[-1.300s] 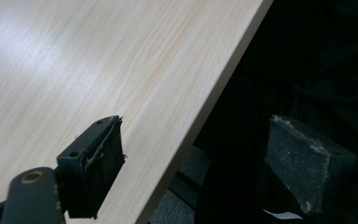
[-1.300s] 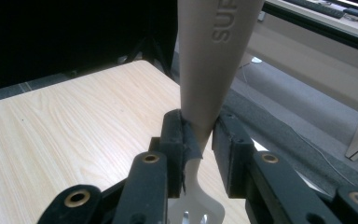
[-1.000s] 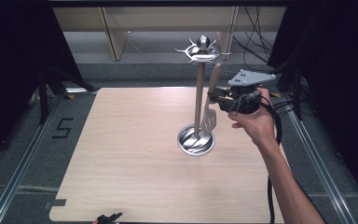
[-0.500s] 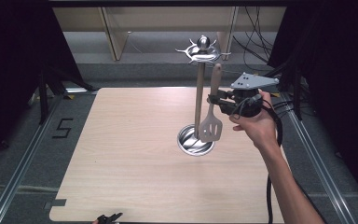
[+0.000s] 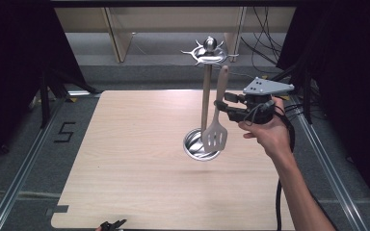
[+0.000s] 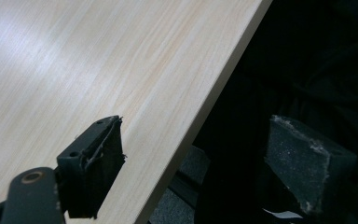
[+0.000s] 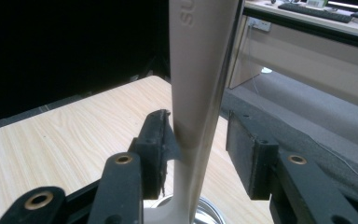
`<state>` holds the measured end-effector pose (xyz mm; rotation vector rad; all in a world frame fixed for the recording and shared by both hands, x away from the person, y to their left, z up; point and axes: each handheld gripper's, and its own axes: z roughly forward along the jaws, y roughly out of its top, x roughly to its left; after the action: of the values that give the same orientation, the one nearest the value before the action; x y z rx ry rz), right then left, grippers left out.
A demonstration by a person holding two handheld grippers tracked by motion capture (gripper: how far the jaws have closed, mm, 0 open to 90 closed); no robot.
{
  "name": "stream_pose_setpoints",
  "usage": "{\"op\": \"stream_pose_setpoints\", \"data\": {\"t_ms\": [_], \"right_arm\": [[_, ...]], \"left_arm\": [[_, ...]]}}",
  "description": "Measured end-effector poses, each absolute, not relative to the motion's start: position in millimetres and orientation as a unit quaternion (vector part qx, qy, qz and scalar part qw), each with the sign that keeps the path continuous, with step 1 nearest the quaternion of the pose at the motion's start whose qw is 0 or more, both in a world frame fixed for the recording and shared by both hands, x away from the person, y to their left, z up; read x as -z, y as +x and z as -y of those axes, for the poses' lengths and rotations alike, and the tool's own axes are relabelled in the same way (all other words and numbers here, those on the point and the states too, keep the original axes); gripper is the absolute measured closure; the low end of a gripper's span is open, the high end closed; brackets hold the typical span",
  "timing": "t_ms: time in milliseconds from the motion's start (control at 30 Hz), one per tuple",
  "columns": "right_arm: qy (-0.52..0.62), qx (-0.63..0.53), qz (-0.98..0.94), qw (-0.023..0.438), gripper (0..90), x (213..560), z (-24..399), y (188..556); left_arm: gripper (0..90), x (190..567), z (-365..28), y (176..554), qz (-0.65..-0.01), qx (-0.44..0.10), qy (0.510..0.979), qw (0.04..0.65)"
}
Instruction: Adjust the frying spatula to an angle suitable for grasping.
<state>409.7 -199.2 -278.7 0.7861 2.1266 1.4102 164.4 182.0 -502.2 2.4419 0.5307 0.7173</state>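
The beige plastic slotted spatula [image 5: 216, 126] is hanging upright just beside the tall chrome utensil stand [image 5: 205, 96], on the side toward the right gripper [image 5: 220, 107]. Its handle top is reaching up under the stand's star-shaped hook crown [image 5: 209, 54]; whether it is hooked there I cannot tell. Its slotted blade is hanging over the stand's round metal base dish [image 5: 192, 144], apparently just clear of it.

In the right gripper view the spatula's handle [image 7: 200, 93] is standing between the two black jaws. The left pad [image 7: 161, 140] is lying against or just beside the handle; the right pad [image 7: 247, 154] is standing apart from it with a visible gap. The jaws have just been opening, handle between them, no longer clamping it. The person's right hand [image 5: 265, 130] is holding this gripper level, on the stand's right, pointing at the stand.

The stand is sitting on the light wood worktop [image 5: 125, 159], toward its far right part.

The left gripper [image 5: 112, 224] is sitting well away from the stand, at the worktop's near edge. In the left gripper view its jaws are standing wide, one pad [image 6: 98, 163] over the worktop [image 6: 98, 70], the other past the edge, nothing between them.
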Motion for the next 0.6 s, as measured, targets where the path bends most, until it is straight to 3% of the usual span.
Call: {"op": "stream_pose_setpoints", "data": {"t_ms": [600], "right_arm": [[0.29,-0.513,-0.772,0.237,49.1,306.3,220.8,389.4]], "left_arm": [[18.1,502.7,-182.1,165.1,-0.2,-0.266,0.904,0.269]]}}
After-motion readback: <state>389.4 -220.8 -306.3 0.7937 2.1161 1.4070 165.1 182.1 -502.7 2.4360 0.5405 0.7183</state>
